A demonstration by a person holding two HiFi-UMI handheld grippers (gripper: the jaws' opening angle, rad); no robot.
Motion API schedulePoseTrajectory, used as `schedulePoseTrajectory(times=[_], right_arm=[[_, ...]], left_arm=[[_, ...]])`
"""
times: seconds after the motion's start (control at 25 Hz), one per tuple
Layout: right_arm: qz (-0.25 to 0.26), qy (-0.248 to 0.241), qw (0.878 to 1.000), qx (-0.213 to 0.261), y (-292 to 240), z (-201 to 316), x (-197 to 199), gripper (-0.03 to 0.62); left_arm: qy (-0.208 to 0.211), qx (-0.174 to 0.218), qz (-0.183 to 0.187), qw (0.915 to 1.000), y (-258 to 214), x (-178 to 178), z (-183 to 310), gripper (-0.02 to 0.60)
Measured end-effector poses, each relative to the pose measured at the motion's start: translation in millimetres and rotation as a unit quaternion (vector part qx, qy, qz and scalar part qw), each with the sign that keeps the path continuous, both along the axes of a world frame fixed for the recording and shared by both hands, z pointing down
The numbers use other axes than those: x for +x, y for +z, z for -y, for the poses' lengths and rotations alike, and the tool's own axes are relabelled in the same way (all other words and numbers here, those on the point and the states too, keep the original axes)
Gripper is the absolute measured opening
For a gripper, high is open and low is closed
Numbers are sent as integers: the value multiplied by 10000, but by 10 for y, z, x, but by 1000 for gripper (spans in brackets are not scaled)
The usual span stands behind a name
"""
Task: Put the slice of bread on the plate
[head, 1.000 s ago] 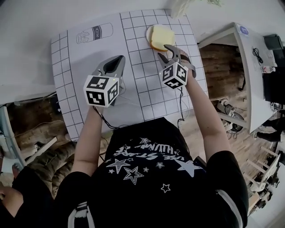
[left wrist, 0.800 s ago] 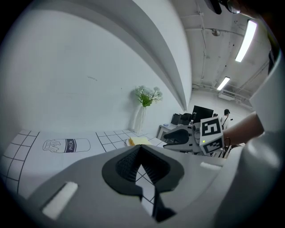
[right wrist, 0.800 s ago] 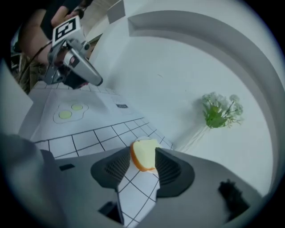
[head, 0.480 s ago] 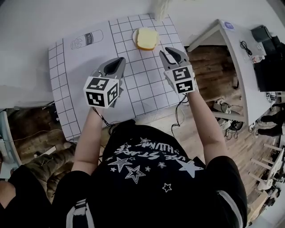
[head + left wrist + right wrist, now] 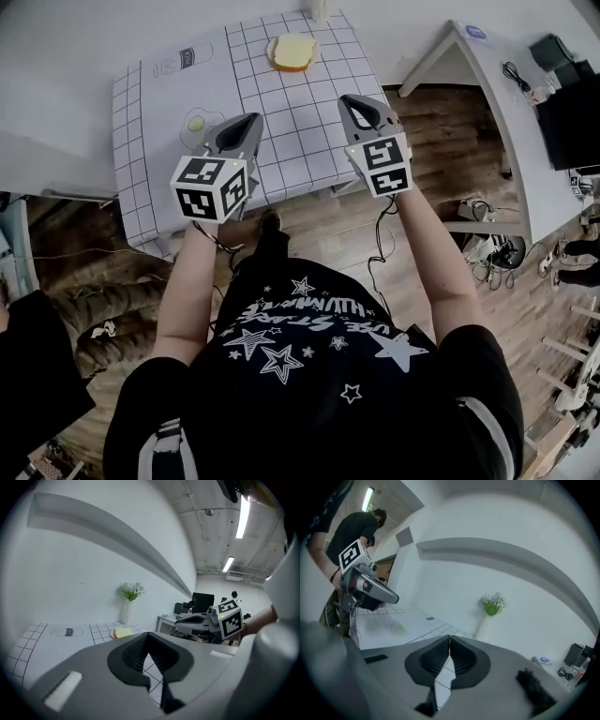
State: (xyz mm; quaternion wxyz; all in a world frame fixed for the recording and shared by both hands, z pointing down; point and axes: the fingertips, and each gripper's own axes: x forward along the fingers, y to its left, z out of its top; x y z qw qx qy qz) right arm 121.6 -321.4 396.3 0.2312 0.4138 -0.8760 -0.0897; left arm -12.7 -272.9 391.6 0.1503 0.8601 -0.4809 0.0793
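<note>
A yellow slice of bread (image 5: 293, 52) lies on a small white plate (image 5: 272, 50) at the far edge of the gridded table mat (image 5: 281, 122); the left gripper view shows the bread (image 5: 123, 632) small and far off. My left gripper (image 5: 248, 120) (image 5: 149, 633) hovers over the mat's near part, shut and empty. My right gripper (image 5: 352, 99) (image 5: 450, 637) is held level with it to the right, well short of the plate, shut with nothing between its jaws.
A vase of flowers (image 5: 130, 597) (image 5: 490, 609) stands behind the plate. A milk bottle (image 5: 183, 61) and a fried egg (image 5: 196, 123) are printed on the mat. A white desk (image 5: 487, 112) stands at the right, across a strip of wooden floor (image 5: 422, 141).
Both grippers have drawn back from the plate toward the person and risen. The right gripper's jaws went from wide open to shut. The bread stays on the plate.
</note>
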Motion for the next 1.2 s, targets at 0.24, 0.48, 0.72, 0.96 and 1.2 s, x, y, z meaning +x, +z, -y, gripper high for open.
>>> schedulePoseTrajectory(times=[0.24,0.48,0.72,0.96,1.2], right_arm=[[356,-333,9988,83,-170,-571,-24,14],[787,-511,9956,-9,-234,-1051,-106,14],[975,-547,9936,-177,-243,-1228,-229,14],[1182,-237,9926,-130,-420,-1338,-300,14],[1372,14,9904,-147,-584,-1628,-620,14]], left_arm=[[-150,79,93,9998,-111,104,-629,8],[-420,-4,231,9989,-142,28,-1136,8],[-390,35,387,9985,-205,-56,-1297,8],[-198,143,259,9994,-288,-215,-1428,8],[-10,159,121,9998,-396,-508,-1698,8]])
